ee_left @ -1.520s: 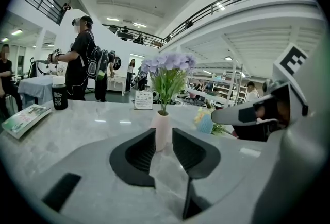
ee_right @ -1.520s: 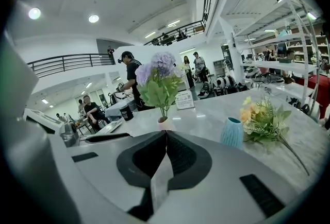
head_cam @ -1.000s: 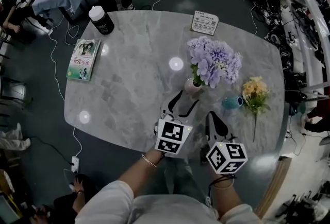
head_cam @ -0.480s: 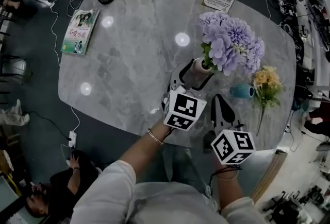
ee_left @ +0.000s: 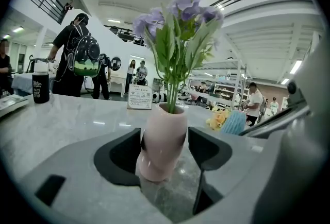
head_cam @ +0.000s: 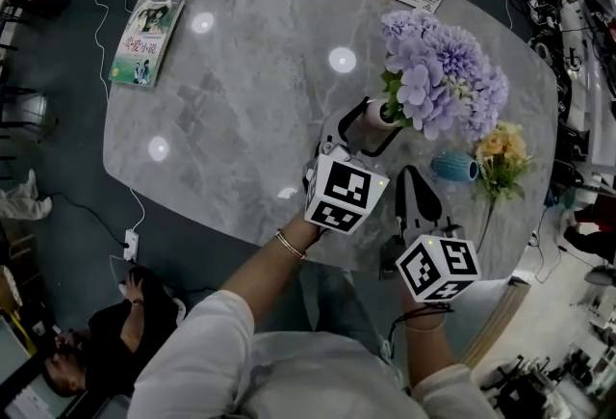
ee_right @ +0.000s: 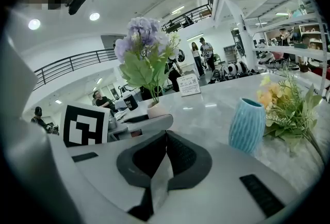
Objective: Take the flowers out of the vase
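Near the front edge of the grey marbled table [head_cam: 241,118], a small pale-pink ceramic vase [ee_left: 164,140] stands upright. It holds a bunch of lilac pompom flowers [head_cam: 445,80] on green leafy stems. The left gripper [head_cam: 382,117] has just been opening. Its jaws are spread wide either side of the vase, with a gap showing at one pad. The right gripper [ee_right: 165,138] is clenched on nothing, near a ribbed blue vase [head_cam: 454,167] and a yellow flower spray [head_cam: 500,162].
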Motion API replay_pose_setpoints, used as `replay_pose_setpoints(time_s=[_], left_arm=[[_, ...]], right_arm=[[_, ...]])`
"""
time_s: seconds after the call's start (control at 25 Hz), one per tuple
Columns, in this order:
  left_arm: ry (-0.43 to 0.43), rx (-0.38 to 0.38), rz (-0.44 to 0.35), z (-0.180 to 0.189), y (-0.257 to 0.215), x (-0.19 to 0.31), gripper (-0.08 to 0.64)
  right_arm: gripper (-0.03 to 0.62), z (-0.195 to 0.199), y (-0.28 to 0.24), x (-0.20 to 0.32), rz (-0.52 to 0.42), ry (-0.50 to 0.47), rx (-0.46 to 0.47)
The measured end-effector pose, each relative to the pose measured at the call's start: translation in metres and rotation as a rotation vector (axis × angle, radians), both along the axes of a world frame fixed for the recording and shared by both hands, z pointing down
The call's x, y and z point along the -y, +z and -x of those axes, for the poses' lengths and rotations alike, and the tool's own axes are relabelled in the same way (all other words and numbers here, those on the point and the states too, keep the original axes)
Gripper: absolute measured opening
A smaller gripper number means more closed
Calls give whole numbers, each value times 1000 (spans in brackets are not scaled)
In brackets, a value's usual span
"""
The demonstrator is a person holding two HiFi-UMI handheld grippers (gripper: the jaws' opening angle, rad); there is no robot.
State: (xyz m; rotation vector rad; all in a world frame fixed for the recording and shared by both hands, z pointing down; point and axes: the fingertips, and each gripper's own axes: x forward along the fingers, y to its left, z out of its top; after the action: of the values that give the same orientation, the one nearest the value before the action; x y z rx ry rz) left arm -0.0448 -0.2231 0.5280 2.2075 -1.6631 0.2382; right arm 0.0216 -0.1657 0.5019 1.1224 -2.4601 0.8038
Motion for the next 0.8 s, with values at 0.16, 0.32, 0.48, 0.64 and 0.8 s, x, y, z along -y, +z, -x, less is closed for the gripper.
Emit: replay_pose_setpoints(time_s=[0.16,0.32,0.48,0.64,0.8], left_arm=[[3,3,-1,0,1,0,281],[15,9,-5,0,1,1,278],[24,9,-6,0,1,0,276],[28,9,-6,0,3,0,276],[30,6,-8,0,3,-1,276]], right_arm=[[8,4,-5,3,-14,-6,18],[8,6,-10,10,-38,-10,19],[8,14,-18,17,-59,-27,26],[9,26,-23,23,-69,-58,38],[9,35,-24,35,-85,-70,31]])
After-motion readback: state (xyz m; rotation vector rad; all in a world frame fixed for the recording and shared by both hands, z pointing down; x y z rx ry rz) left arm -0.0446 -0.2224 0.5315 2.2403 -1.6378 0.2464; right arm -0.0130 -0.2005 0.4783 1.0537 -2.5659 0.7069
